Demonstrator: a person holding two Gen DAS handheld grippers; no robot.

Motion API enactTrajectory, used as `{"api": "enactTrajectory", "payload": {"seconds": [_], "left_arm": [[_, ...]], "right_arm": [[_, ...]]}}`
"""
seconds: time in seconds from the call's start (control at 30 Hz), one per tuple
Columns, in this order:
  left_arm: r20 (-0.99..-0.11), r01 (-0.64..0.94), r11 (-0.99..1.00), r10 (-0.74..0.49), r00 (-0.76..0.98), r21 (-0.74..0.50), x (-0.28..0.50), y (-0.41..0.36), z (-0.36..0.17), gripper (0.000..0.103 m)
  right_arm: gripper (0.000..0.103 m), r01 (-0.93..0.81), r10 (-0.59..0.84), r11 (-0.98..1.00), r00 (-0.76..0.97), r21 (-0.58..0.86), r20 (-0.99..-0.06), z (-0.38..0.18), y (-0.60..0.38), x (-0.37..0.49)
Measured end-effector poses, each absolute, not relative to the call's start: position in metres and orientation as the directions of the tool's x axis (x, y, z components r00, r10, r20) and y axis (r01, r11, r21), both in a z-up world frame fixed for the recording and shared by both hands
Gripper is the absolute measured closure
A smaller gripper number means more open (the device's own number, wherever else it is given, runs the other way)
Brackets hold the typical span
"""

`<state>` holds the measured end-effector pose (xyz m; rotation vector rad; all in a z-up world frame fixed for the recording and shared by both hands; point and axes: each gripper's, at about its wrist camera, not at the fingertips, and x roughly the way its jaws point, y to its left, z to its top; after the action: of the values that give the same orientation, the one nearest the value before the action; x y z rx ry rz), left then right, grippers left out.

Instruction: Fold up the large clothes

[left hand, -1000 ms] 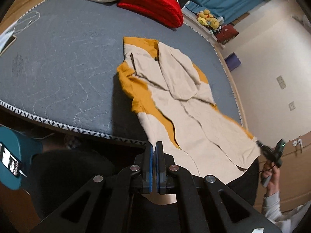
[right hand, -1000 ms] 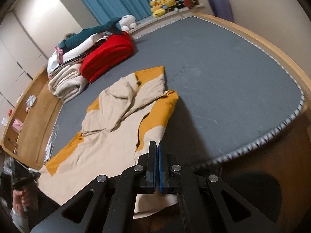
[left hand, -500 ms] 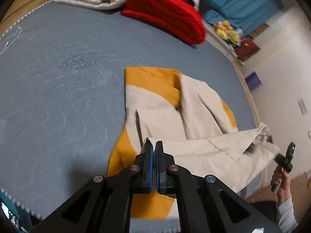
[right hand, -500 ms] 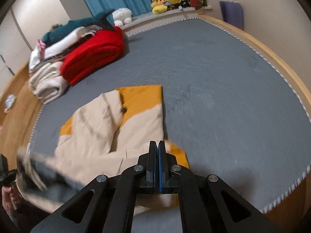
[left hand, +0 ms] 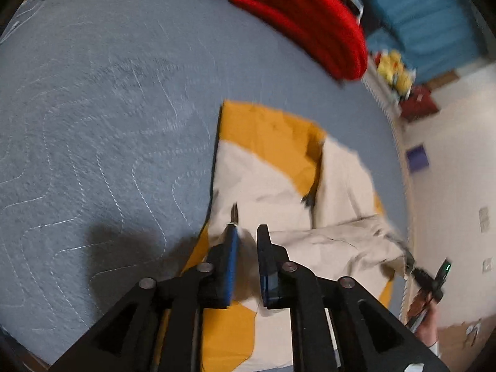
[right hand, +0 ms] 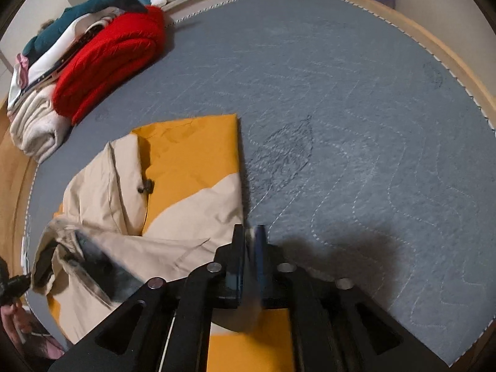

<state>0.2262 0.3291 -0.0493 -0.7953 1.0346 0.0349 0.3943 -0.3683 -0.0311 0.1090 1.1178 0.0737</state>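
I judged the hem fold on the jacket (left hand: pixel 279 192) laid; left gripper (left hand: pixel 247 236) and right gripper (right hand: pixel 249 235) were opening, fabric between them; next, withdraw clear toward the mattress (right hand: pixel 356 99) near edge.

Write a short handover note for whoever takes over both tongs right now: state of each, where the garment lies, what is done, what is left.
Left tongs: jaws opening, over the folded hem's left end, beige cloth between them.
Right tongs: jaws opening at the hem's right end, cloth edge between them, being let go.
Beige and mustard jacket: on the grey mattress, lower part laid up over the body, hood end towards the red blanket.
Done: first fold, bottom over middle.
Left: probably free both tongs, smooth the rumpled left side, fold again.
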Motion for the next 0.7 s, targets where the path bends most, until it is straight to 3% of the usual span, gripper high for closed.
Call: {"api": "enactTrajectory", "payload": {"seconds": [0.13,0.23,0.47,0.7], "left_arm": [[-0.779,-0.383,0.736,-0.305,0.548,-0.558,0.208,0.337,-0.046,0.079],[-0.82,-0.389,0.762,-0.314,0.478,-0.518,0.21,0.331,-0.061,0.072],[-0.853,-0.379,0.793,-0.315,0.417,-0.477,0.22,0.31,-0.087,0.06],[-0.832,-0.389,0.77,-0.316,0.456,-0.505,0.246,0.303,-0.105,0.061]], "right_arm": [[0.084,0.03,0.129,0.985,0.512,0.168,-0.849,-0.01,-0.392,0.381],[0.061,-0.009,0.15,0.986,0.467,0.165,-0.872,-0.023,-0.393,0.372],[0.061,-0.142,0.18,0.979,0.266,0.146,-0.947,-0.075,-0.363,0.369],[0.062,-0.208,0.142,0.974,0.247,0.091,-0.958,-0.091,-0.345,0.365]]}}
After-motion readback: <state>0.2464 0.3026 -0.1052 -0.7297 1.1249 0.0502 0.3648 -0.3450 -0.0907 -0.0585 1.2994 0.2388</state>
